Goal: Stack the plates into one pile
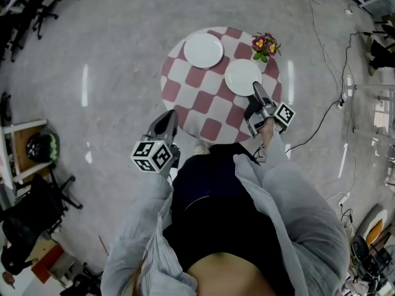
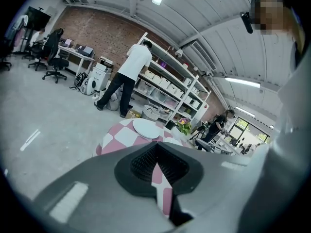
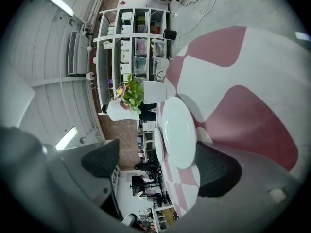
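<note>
Right hand-held gripper (image 1: 255, 91) straddles near plate (image 1: 241, 76) rim; flowerpot (image 1: 266, 45) near, beyond.

Item, my jacket (image 1: 296, 221): light grey, long-sleeved, worn open.
Item, my top (image 1: 210, 193) beneath: dark navy.
Item, my left gripper (image 1: 165, 121): grey shell with a pale rectangular patch, black ribbed pads (image 2: 141, 161), cube (image 1: 152, 155) bearing black-and-white square markers.
Item, my right gripper (image 1: 254, 94): same grey shell, dark textured pads, matching marker cube.

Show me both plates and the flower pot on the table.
Near plate (image 1: 242, 77): head view, middle of its white face.
Far plate (image 1: 203, 50): head view, middle of its white face.
Flower pot (image 1: 266, 44): head view, on the blossoms.
</note>
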### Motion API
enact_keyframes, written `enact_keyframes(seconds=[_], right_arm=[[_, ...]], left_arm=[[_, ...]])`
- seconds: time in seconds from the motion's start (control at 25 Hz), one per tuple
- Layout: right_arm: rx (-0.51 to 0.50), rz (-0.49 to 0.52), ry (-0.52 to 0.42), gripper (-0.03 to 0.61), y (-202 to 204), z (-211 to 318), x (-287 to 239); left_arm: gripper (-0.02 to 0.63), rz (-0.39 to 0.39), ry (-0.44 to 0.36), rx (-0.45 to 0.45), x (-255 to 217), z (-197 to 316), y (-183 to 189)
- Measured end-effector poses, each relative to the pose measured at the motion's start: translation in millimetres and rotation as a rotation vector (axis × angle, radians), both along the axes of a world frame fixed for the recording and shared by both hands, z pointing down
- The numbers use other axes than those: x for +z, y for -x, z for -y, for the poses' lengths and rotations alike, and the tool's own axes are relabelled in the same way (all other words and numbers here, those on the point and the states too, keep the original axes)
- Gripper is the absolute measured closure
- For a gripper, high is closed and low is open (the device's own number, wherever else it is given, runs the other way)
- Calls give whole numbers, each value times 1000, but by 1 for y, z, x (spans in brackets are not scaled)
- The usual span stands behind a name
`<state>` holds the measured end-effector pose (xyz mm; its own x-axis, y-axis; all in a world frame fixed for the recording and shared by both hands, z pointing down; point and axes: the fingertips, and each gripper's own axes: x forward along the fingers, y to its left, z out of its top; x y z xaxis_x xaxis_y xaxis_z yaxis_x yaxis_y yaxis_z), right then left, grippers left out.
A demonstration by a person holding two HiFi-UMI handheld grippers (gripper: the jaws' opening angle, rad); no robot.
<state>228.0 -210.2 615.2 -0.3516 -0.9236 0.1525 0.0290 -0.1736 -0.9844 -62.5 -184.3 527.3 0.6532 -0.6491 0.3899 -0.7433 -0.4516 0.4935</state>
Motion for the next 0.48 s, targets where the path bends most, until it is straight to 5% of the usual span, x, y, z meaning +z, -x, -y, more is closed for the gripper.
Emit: enact_keyframes(seconds=[0.4, 0.48], right_arm=[[50, -40, 261, 406, -10, -16, 49], [77, -59, 329, 531, -16, -27, 67]], left_arm=[[603, 1, 1, -31, 3, 3, 6], [603, 0, -2, -34, 2, 5, 7]])
